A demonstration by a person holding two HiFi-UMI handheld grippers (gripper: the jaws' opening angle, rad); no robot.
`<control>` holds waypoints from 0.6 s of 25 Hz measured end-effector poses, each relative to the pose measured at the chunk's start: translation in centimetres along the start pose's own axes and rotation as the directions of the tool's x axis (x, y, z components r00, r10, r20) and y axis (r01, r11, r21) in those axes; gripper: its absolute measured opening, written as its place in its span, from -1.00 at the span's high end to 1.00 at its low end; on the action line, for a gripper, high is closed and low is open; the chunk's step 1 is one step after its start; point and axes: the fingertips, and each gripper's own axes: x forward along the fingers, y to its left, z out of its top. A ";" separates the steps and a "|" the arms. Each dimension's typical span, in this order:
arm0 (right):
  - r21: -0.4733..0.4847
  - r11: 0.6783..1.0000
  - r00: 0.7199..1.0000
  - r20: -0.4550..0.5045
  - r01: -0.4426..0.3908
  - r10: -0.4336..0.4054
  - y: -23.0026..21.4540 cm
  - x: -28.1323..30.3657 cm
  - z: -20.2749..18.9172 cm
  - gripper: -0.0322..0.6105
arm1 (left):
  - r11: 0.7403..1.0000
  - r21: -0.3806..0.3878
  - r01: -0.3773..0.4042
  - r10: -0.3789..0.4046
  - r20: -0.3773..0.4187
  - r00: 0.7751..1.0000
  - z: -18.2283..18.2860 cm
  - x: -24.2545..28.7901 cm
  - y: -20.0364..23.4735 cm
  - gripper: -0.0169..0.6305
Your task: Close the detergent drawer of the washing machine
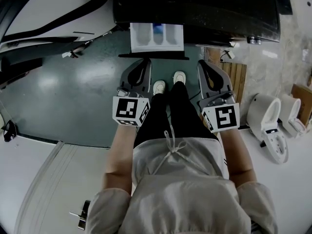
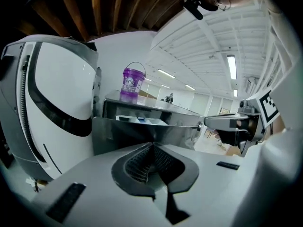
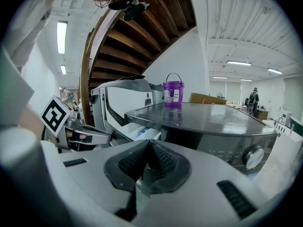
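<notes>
held near the pulled-out detergent drawer (image 1: 157,37) of the dark washing machine (image 1: 195,6): left gripper (image 1: 146,62) and right gripper (image 1: 204,64), both pinched together, empty. up top, purple bucket (image 2: 133,82), label illegible.

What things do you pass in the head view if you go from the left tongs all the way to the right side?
left tongs → white shoes → right tongs → white toilets
</notes>
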 end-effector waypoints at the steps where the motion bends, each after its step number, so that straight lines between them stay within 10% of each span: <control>1: 0.008 1.000 1.000 -0.001 -0.004 0.004 -0.1 0.2 0.0 0.88 | 1.000 0.013 -0.008 0.008 0.001 1.000 0.2 0.4 0.2 0.89; 15: 0.016 1.000 1.000 0.007 -0.019 0.018 -2.3 3.1 2.1 0.88 | 0.999 -0.011 -0.037 0.037 0.010 0.999 2.7 4.4 2.5 0.89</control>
